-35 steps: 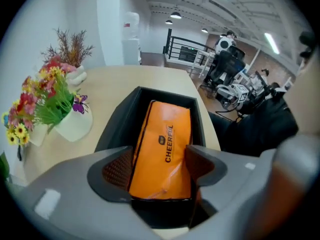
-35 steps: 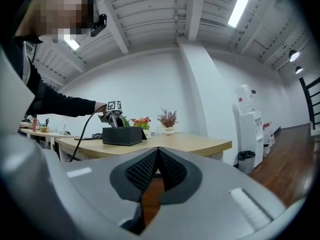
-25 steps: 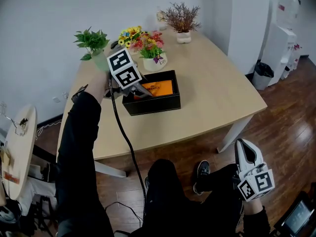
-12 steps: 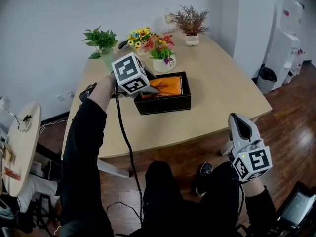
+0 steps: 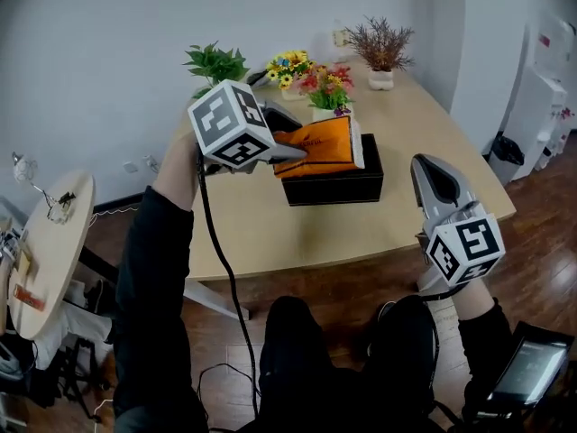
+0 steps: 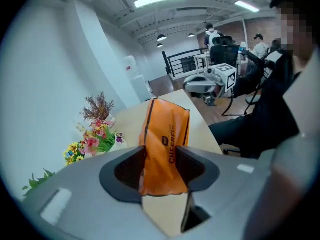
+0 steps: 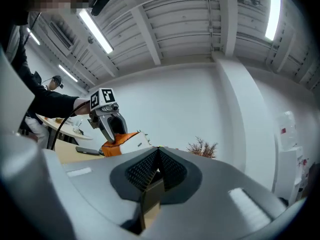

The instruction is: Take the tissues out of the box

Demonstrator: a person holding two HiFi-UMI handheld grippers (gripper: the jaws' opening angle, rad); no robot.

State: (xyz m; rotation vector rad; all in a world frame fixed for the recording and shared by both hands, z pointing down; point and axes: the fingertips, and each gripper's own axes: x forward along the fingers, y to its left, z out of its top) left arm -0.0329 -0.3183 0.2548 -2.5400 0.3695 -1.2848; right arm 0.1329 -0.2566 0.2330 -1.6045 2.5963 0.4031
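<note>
Tissue pack [image 5: 317,147] rose above box [image 5: 335,189] rim (left gripper [image 5: 287,150] jaws closing round it).

Black sleeves [image 5: 153,260], grey jaws, black-and-white marker cubes [image 5: 230,124], black cable [image 5: 217,253]

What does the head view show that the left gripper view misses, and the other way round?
Only the head view shows the black box and the round side table. Only the left gripper view shows distant people in the background. Both show the orange tissue pack between the closing jaws of the left tool, the right tool, and the flowers.
</note>
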